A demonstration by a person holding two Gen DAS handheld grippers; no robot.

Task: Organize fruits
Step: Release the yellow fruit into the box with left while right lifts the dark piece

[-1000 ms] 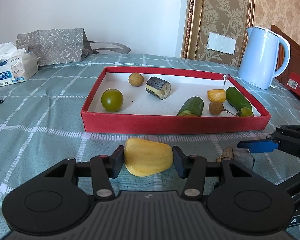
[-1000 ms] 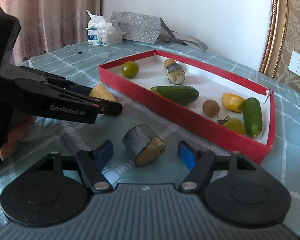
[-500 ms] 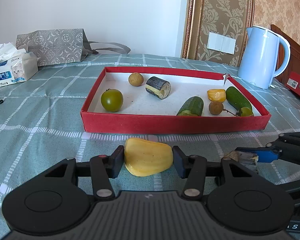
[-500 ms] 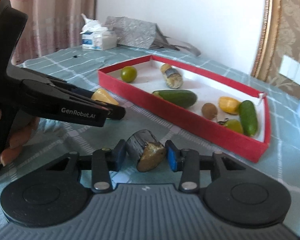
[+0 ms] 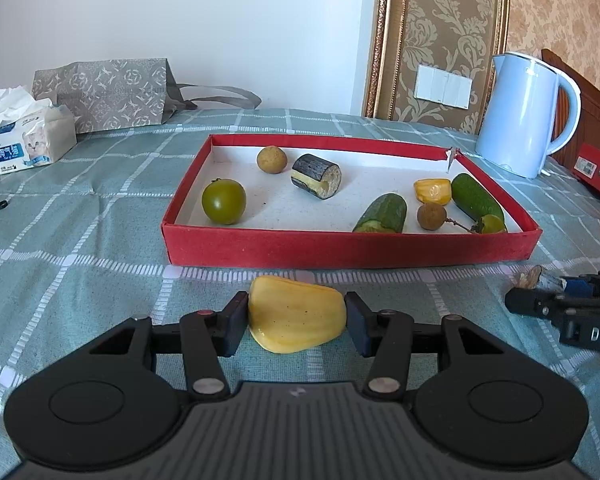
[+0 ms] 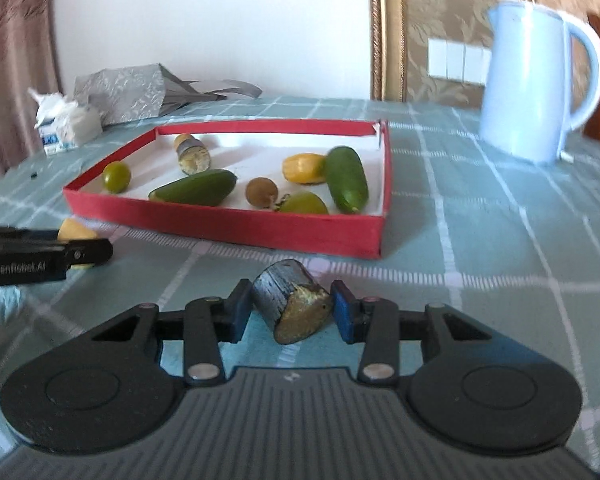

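Observation:
My left gripper (image 5: 297, 322) is shut on a yellow fruit piece (image 5: 292, 314) that sits just off the front wall of the red tray (image 5: 340, 252). My right gripper (image 6: 292, 312) is shut on a dark-skinned cane piece (image 6: 288, 302) with a yellowish cut end, low over the cloth before the tray's right corner. In the left wrist view, that gripper (image 5: 548, 286) shows at the right edge. The tray holds a green tomato (image 5: 223, 201), a second cane piece (image 5: 317, 176), two cucumbers (image 5: 382, 214), longans and another yellow piece (image 5: 432, 191).
A pale blue kettle (image 5: 528, 116) stands behind the tray's right end, with a red box (image 5: 596, 176) beside it. A tissue pack (image 5: 28, 132) and a grey paper bag (image 5: 108, 96) are at the back left. A small black ring (image 5: 5, 205) lies on the checked cloth.
The right gripper's jaws closed onto the dark cane piece, then it swung and rolled so that its view now faces the tray and kettle. The left gripper kept still with the yellow piece.

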